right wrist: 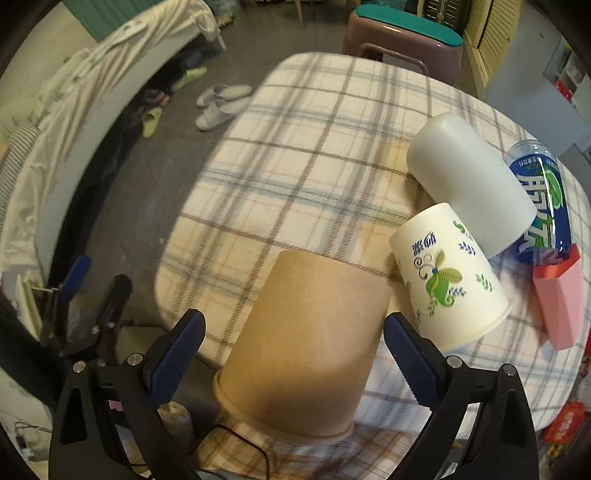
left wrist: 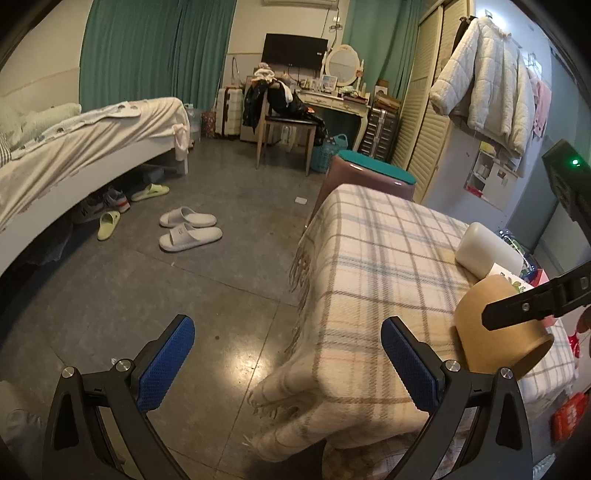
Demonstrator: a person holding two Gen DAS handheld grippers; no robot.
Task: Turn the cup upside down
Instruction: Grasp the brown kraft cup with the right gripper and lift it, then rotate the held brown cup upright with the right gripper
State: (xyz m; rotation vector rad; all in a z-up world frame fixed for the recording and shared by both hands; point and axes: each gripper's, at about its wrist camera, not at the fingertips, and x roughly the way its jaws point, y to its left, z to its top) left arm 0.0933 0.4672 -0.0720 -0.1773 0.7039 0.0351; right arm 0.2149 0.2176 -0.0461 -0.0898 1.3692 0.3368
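A brown paper cup (right wrist: 306, 343) stands upside down, rim on the plaid tablecloth (right wrist: 295, 158), near the table's front edge. My right gripper (right wrist: 293, 354) is open, its blue pads on either side of the cup with gaps on both sides. In the left wrist view the same cup (left wrist: 495, 328) is at the right, with a right gripper finger (left wrist: 532, 304) across it. My left gripper (left wrist: 288, 365) is open and empty, off the table's left side above the floor.
A white paper cup with a green leaf print (right wrist: 448, 273), a white plastic cup (right wrist: 469, 177), a blue bottle (right wrist: 543, 206) and a pink box (right wrist: 559, 299) lie right of the brown cup. A stool (right wrist: 406, 33) stands behind the table. A bed (left wrist: 74, 147) and slippers (left wrist: 188, 229) are at left.
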